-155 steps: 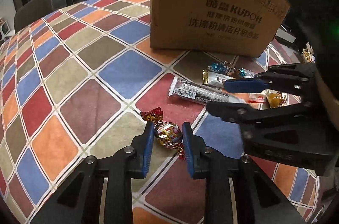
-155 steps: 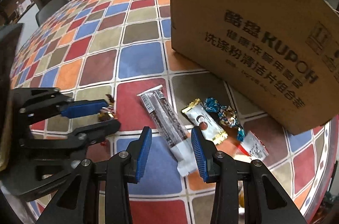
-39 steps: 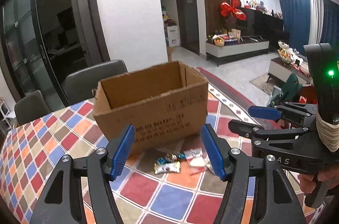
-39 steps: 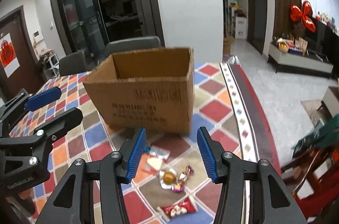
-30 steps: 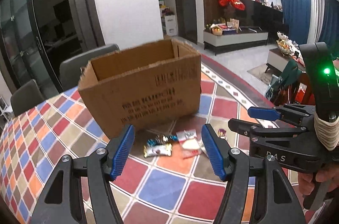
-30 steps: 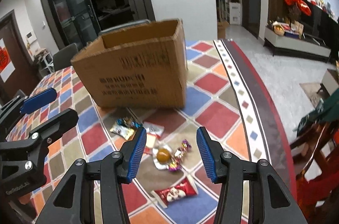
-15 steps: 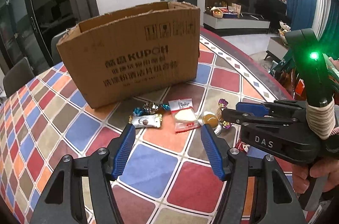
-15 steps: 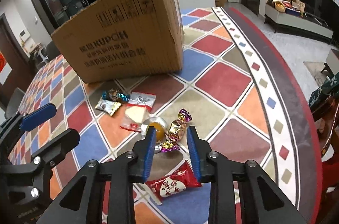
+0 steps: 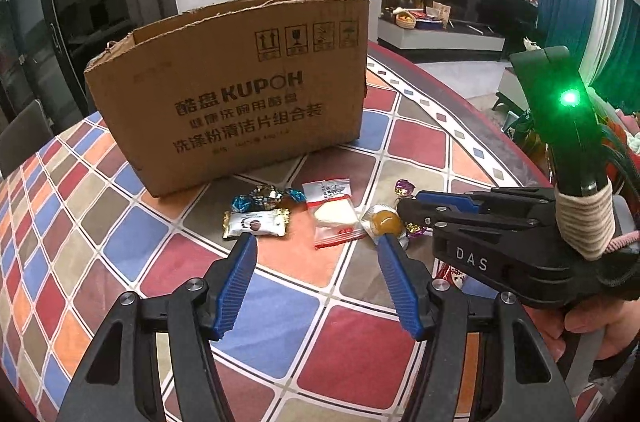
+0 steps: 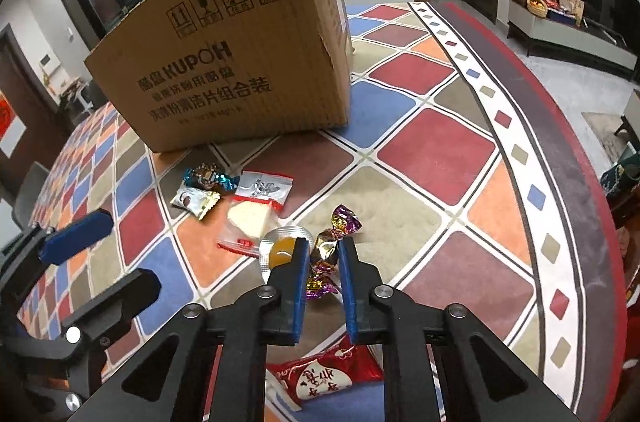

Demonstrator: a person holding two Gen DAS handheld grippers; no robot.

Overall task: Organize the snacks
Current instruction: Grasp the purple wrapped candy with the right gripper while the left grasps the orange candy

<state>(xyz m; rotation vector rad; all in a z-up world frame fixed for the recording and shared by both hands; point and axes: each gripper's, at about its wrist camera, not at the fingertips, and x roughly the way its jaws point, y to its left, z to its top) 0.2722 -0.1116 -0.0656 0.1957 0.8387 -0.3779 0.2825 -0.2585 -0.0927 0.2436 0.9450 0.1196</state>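
1. The cardboard box (image 10: 240,62) is standing open-topped on the table (image 10: 432,146), snacks lying just before it.
2. The left gripper (image 9: 316,254) is hovering wide open, holding nothing.
3. The right gripper (image 10: 323,264) is narrowing around the purple-gold candy (image 10: 334,242); pads apparently not gripping yet. Next, I judge: pinching, lifting, boxing.

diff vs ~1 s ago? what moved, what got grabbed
The right hand-held gripper dropped to the table and narrowed its jaws around the purple-gold candy; contact unclear, not lifted. The left hand-held gripper also came lower, open and empty. The cardboard box and other snacks haven't moved.
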